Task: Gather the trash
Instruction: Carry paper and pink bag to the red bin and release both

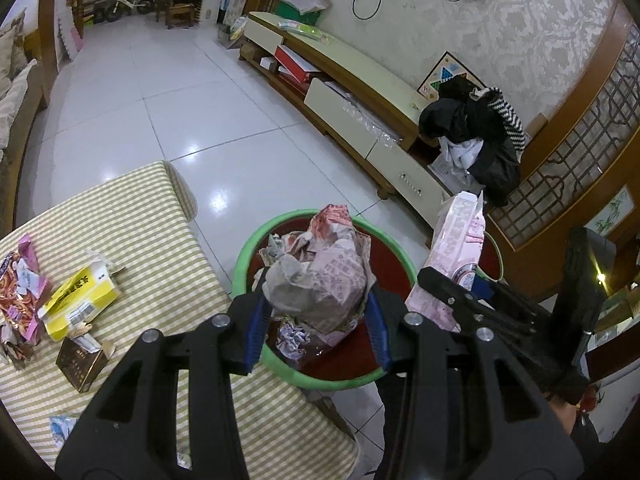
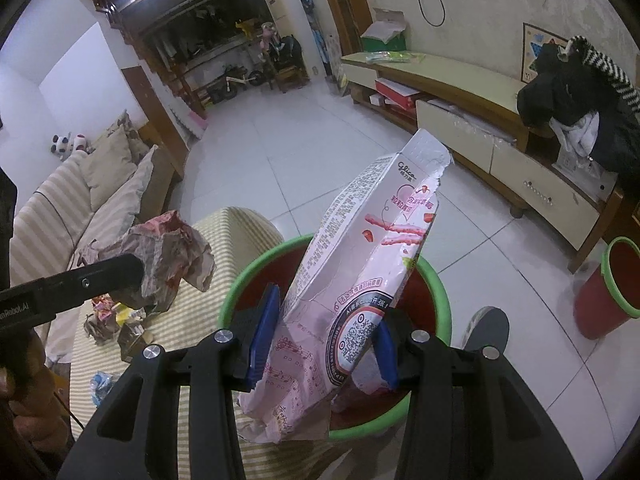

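My left gripper is shut on a crumpled printed paper wrapper and holds it above the red bin with a green rim. My right gripper is shut on a pink snack box, held upright over the same bin. The box also shows in the left wrist view, and the wrapper in the right wrist view. Some crumpled trash lies inside the bin.
A striped-cloth table beside the bin carries a yellow box, a brown box and snack wrappers. A second red bin stands by the TV cabinet. A sofa is on the left.
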`<move>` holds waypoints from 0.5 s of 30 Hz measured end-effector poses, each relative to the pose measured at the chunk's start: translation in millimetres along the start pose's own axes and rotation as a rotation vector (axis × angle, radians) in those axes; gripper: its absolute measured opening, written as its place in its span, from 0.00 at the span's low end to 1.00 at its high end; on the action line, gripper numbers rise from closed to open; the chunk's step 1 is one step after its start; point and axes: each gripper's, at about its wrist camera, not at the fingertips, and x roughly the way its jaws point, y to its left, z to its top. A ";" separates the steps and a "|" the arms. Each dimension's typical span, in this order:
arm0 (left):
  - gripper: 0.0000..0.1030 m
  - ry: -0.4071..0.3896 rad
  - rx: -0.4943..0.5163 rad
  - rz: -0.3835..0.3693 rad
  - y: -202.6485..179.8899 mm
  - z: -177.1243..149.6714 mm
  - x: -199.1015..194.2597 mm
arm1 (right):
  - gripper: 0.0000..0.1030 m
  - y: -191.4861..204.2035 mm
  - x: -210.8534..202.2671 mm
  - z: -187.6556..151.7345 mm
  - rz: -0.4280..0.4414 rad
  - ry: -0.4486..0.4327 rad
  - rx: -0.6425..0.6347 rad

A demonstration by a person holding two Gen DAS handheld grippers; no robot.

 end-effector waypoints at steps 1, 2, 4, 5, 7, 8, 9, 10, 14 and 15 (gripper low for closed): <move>0.40 0.003 0.001 0.001 -0.4 0.3 2.2 | 0.41 -1.3 1.8 -0.2 -0.006 0.001 -0.006; 0.40 0.008 0.001 0.002 -0.8 0.8 4.9 | 0.41 -0.8 3.3 -1.6 -0.009 0.003 -0.009; 0.40 0.016 0.002 0.003 -3.2 2.1 10.4 | 0.41 -2.8 8.0 -1.8 -0.008 0.011 -0.006; 0.40 0.020 0.004 0.004 -3.9 2.5 13.0 | 0.41 -3.1 10.1 -1.8 -0.009 0.015 -0.006; 0.40 0.026 0.006 0.004 -4.4 3.2 16.8 | 0.41 -1.0 13.0 -1.5 -0.015 0.019 -0.009; 0.40 0.030 0.007 0.004 -4.5 3.9 18.8 | 0.41 -1.0 15.1 -1.4 -0.019 0.023 -0.012; 0.40 0.034 0.009 0.002 -4.3 3.7 20.9 | 0.41 -0.6 16.5 -1.3 -0.021 0.026 -0.014; 0.40 0.039 0.010 0.002 -4.6 3.7 23.7 | 0.41 -1.1 19.3 -1.2 -0.023 0.031 -0.016; 0.40 0.055 0.014 -0.001 -6.6 2.6 33.0 | 0.41 -2.6 27.3 -2.7 -0.029 0.043 -0.017; 0.40 0.058 0.014 -0.002 -7.1 2.2 34.8 | 0.41 -3.1 29.1 -3.5 -0.031 0.045 -0.018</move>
